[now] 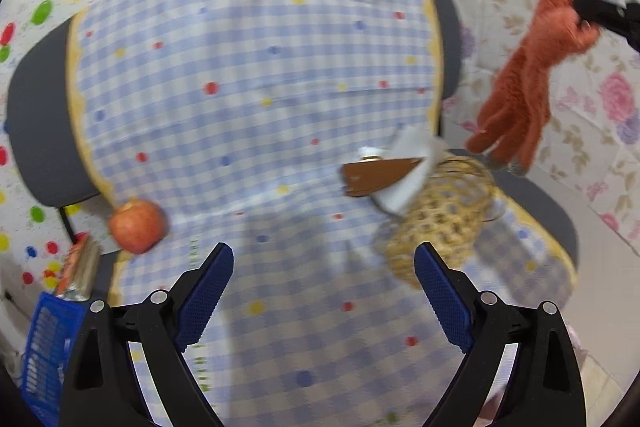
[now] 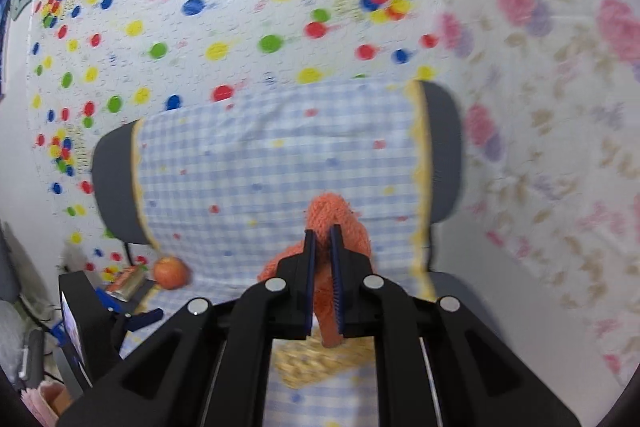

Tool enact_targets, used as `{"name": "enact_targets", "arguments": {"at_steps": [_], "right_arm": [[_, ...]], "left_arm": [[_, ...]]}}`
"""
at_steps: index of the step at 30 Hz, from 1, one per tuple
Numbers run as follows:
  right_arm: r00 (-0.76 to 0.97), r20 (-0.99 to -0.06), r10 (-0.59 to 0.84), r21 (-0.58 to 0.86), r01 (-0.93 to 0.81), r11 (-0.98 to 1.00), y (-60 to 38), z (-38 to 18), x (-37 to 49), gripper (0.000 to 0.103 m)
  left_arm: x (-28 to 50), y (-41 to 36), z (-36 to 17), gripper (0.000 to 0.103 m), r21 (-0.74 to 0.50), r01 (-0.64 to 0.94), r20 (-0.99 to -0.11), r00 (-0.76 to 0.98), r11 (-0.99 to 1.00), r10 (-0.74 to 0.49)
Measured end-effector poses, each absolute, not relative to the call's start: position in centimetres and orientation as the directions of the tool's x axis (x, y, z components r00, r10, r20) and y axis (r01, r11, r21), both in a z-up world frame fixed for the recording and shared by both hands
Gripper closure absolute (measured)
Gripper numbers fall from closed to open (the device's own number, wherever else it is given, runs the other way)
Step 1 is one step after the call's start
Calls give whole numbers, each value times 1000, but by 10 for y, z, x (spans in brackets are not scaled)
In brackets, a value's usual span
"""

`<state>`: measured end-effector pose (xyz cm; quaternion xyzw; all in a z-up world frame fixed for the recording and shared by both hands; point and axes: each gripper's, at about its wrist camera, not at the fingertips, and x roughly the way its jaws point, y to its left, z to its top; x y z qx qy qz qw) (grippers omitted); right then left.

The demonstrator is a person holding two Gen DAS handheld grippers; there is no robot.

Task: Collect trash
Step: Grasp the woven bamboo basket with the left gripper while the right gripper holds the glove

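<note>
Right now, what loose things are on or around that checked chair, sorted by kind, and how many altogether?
Apple: 1
Woven basket: 1
Orange fuzzy glove, held up by the right gripper: 1
Paper and card scraps at the basket mouth: 1 bundle
Total: 4

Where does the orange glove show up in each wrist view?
Left wrist: the orange glove hangs at the upper right, pinched at its top by the right claw, above the wicker basket.
Right wrist: the glove sits at centre, clamped in that claw.
Shared landmark: the apple at the checked cloth's left edge.
</note>
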<state>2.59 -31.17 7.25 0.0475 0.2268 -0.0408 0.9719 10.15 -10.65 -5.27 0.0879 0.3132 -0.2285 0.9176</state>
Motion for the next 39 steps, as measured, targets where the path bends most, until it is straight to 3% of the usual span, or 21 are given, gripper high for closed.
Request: {"name": "enact_targets", "arguments": {"at_steps": [4,9,24,27,39], "right_arm": [[857,-500,-126,34,165,986,-338,47,10,95],[795,-596,-110,55,177,983,-357,-7,10,95],[760,-649,-42,137,171,976,-370,-53,24,95],[760,-649,-31,151,169,974,-369,-55,21,95],[786,-618,-19,161,150,975,-346,-32,-21,95]], "left_arm": [[98,-134,-64,12,12,535,-618,668,845,-414],[107,-161,-86,12,-7,572,-646,624,820,-440],[128,-214,-131,15,46,662,-690,563,748,-455],[120,-211,-126,23,40,670,-675,565,742,-474],[56,-165,-57,25,11,641,-594,622,768,-511]]}}
